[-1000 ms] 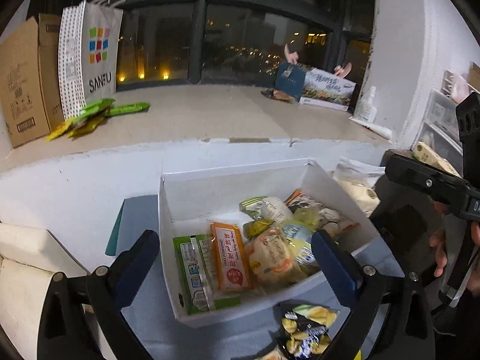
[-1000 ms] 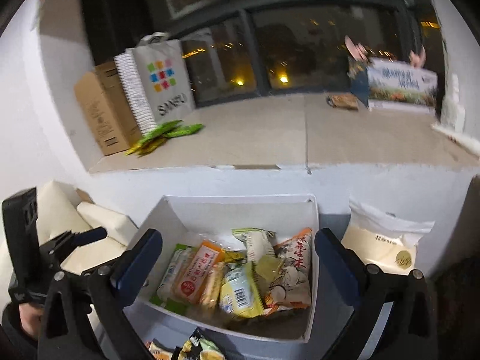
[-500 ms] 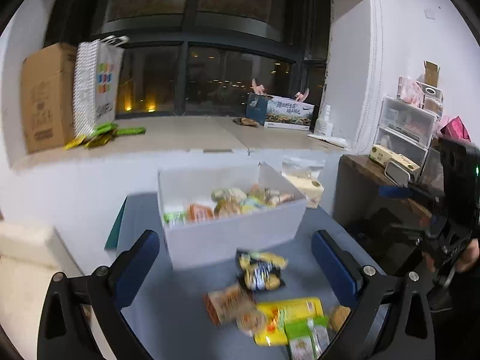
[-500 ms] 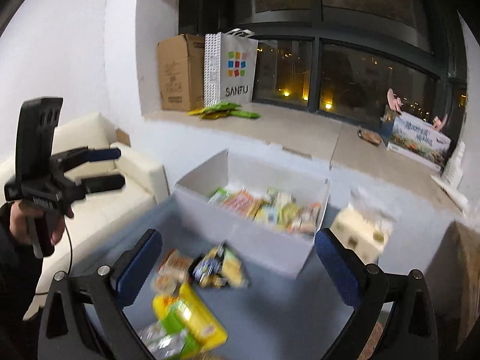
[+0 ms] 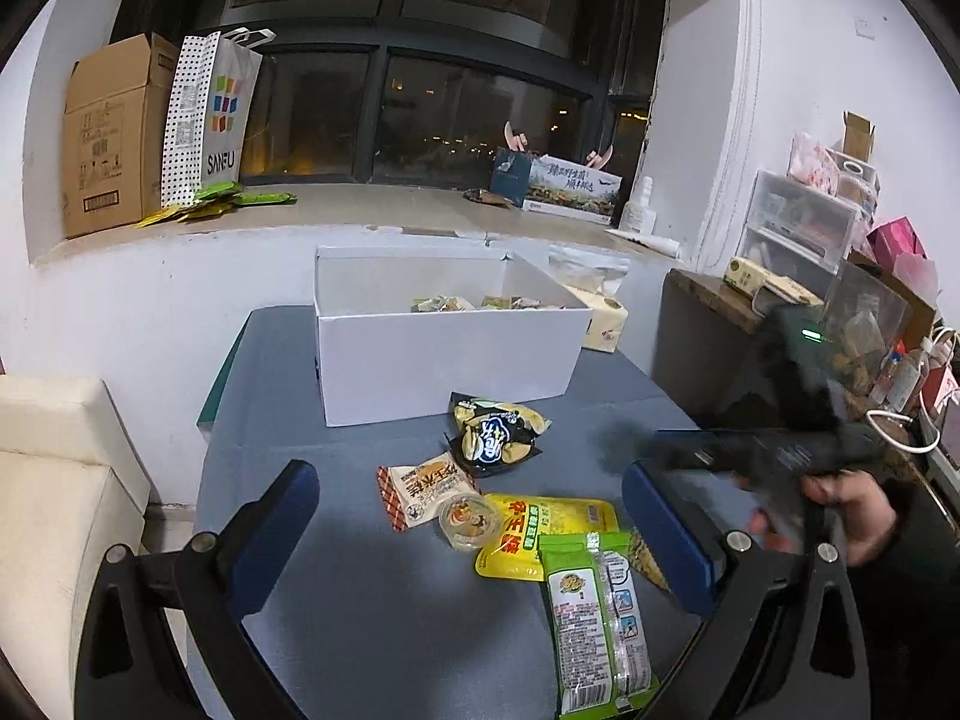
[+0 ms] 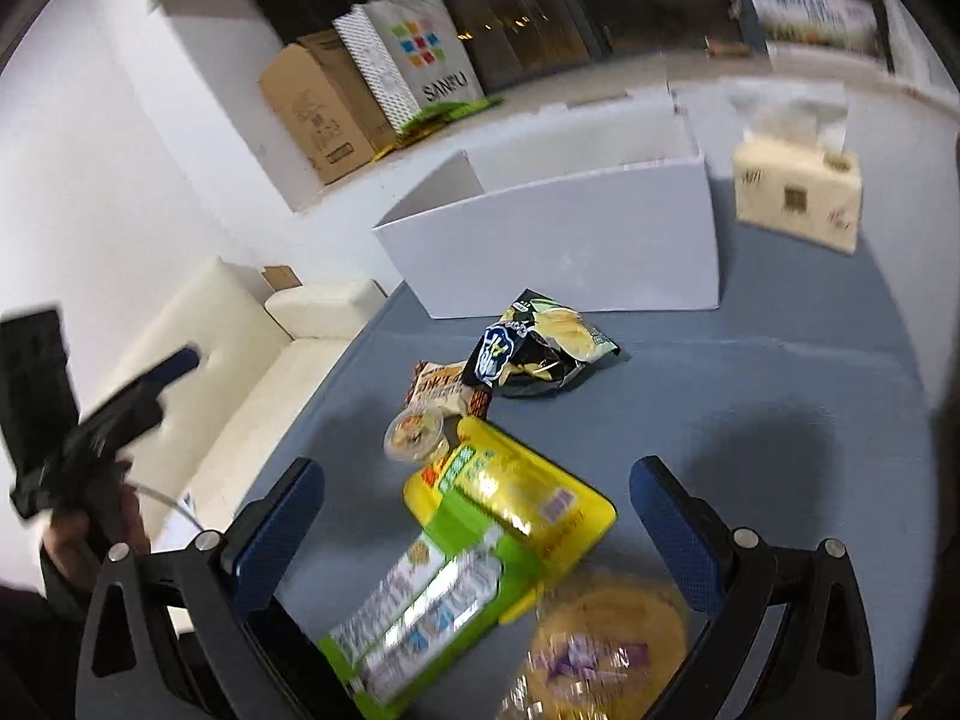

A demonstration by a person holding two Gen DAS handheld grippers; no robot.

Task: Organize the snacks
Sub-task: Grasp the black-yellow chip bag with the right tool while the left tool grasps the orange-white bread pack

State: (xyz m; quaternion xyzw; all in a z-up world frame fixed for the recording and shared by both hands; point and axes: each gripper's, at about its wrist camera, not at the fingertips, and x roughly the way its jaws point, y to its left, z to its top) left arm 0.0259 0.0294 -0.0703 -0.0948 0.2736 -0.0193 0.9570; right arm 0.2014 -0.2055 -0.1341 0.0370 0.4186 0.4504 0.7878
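Observation:
A white open box (image 5: 444, 354) (image 6: 576, 240) holding several snack packs stands at the back of the blue table. In front of it lie loose snacks: a black chip bag (image 5: 495, 435) (image 6: 540, 348), an orange-brown packet (image 5: 426, 489), a small round cup (image 5: 468, 519) (image 6: 414, 435), a yellow pack (image 5: 540, 531) (image 6: 522, 492), a green pack (image 5: 597, 606) (image 6: 426, 594) and a round golden pastry (image 6: 606, 642). My left gripper (image 5: 468, 531) is open above the cup. My right gripper (image 6: 474, 525) is open over the yellow and green packs, holding nothing.
A tissue pack (image 6: 795, 198) sits right of the box. A cream sofa (image 5: 54, 480) is left of the table. The window ledge holds a cardboard box (image 5: 108, 132) and a shopping bag (image 5: 210, 120). A cluttered shelf with drawers (image 5: 798, 228) stands at right.
Both grippers pulled back from over the box and lowered toward the loose snacks at the table's front; the right one tilted down over the yellow and green packs. Both stay open.

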